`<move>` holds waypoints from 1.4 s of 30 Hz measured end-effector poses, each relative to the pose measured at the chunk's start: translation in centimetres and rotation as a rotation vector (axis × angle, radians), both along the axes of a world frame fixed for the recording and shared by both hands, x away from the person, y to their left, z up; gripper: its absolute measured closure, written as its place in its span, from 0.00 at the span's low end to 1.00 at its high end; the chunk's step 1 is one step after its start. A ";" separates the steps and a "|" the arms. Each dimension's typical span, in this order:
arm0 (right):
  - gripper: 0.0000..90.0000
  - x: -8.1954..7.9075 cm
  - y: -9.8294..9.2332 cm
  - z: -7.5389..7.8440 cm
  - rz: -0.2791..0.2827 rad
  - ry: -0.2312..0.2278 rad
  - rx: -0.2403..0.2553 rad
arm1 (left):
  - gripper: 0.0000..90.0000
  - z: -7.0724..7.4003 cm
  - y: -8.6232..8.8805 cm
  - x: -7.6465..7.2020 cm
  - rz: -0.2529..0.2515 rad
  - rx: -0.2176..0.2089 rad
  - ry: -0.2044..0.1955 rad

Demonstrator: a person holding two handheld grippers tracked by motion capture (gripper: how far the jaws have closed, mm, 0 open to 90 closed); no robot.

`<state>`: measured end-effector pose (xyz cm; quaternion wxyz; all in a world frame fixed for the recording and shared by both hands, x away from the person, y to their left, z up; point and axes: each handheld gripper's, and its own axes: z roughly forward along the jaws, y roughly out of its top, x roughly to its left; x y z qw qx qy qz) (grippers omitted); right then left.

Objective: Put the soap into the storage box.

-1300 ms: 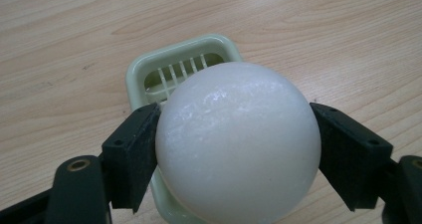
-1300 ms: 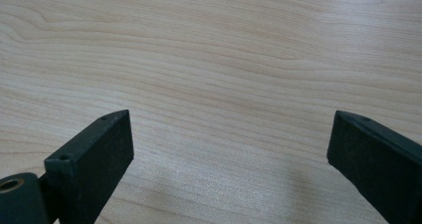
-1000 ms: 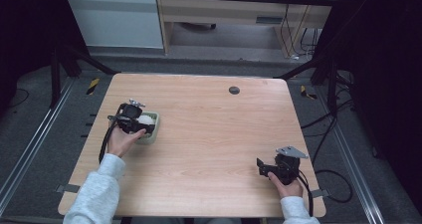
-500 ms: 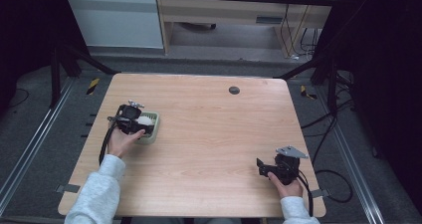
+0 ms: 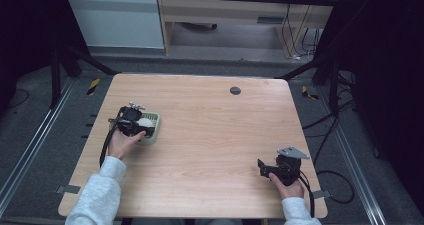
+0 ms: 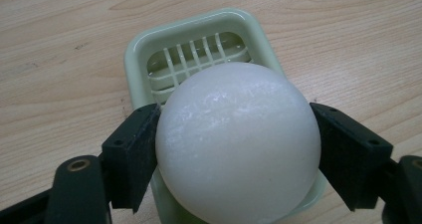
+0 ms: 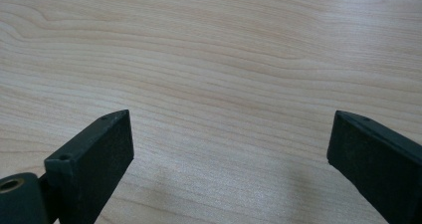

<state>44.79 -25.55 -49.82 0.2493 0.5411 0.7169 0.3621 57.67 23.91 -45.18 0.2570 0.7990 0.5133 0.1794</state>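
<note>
The wooden surface (image 5: 215, 135) carries a pale green slatted basket (image 5: 151, 126) near its left edge, about midway between near and far. Over that basket the left gripper (image 6: 238, 144) clamps a white ball (image 6: 238, 142) between its fingers (image 6: 130, 154). At the near right, the right gripper (image 7: 229, 144) rests with fingers wide apart over bare wood.

No readable text anywhere (no labels or numbers)

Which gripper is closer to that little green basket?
Left. The left gripper holds a white ball right over the green basket; the right gripper sits open far across the table, near its front right corner.
</note>
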 end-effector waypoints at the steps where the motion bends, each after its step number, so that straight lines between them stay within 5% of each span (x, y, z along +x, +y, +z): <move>1: 0.05 0.0 0.0 0.0 0.000 0.000 0.001 | 0.26 -0.1 0.0 0.0 0.000 0.001 0.001; 29: 0.05 0.0 0.1 0.0 0.006 0.006 -0.005 | 0.26 -0.6 -0.2 0.2 -0.004 0.013 0.012; 42: 0.05 0.0 0.1 0.0 0.005 0.005 -0.005 | 0.18 0.4 0.0 -0.6 -0.006 -0.022 -0.031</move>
